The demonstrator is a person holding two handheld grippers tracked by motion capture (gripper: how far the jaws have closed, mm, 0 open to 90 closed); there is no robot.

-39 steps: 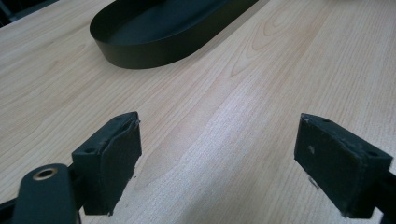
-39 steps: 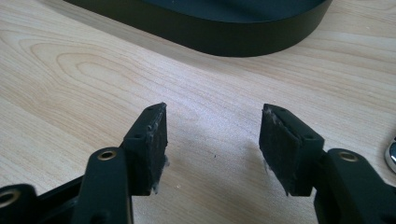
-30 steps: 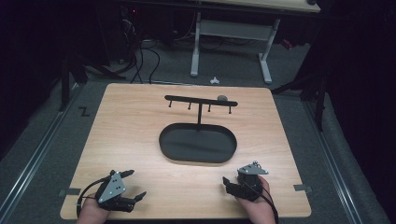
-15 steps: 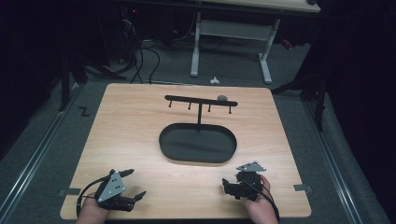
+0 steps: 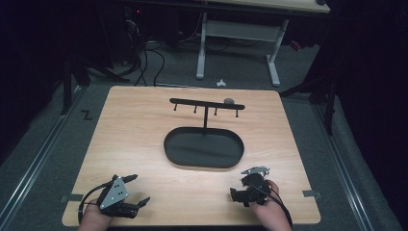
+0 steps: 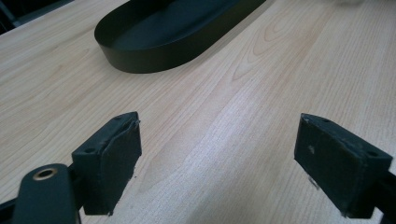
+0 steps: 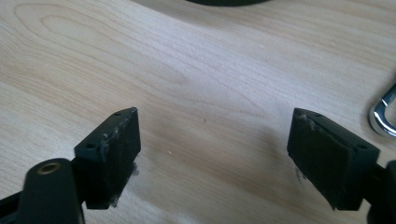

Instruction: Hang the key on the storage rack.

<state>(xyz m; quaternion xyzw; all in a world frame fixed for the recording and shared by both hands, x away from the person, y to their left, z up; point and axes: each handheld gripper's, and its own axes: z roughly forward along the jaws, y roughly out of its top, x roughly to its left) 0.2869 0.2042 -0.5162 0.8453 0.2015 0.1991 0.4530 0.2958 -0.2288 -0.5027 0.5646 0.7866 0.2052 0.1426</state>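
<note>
Pale wood tabletop (image 5: 144,139) carries both grippers at its near edge: the left gripper (image 5: 135,190) and right gripper (image 5: 242,185) each rest with jaws spread wide and nothing between them, the right one's having just been opening. Ahead of both sets of fingers lies the black oval tray (image 5: 204,148), long axis crosswise, slightly nearer the right gripper, with the hook rack (image 5: 207,104) standing just behind it.

Dark room, grey floor (image 5: 38,159), white-legged desk (image 5: 235,33) behind.

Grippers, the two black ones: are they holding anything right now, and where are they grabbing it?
Nothing is held. The left gripper and the right gripper both stand open over bare table, with only wood between their jaws.
</note>
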